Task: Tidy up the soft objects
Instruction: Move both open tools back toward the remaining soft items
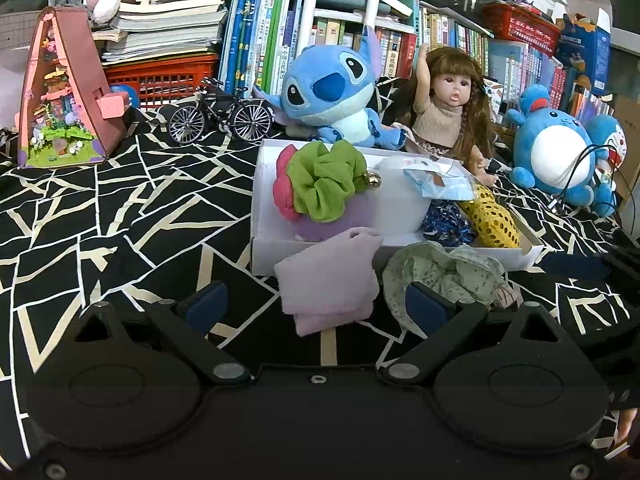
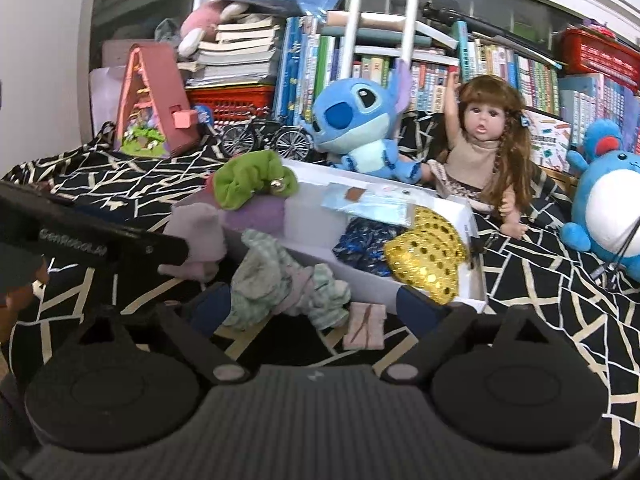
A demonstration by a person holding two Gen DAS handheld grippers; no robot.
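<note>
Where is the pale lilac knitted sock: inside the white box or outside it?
Outside. The pale lilac knitted sock leans against the white box's front wall, its lower end on the black patterned cloth.

A black patterned cloth point(image 1: 120, 208) carries a white box point(image 1: 320, 256), plush toys and a doll point(image 1: 448, 120).

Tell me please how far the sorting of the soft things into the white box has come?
Partly done. The white box already holds a green scrunchie, a purple cloth, a blue item and a gold sequin piece. Nothing is in hand: the left gripper and right gripper are both open. A lilac cloth hangs over the box's front wall, and a pale green scrunchie lies outside.
</note>
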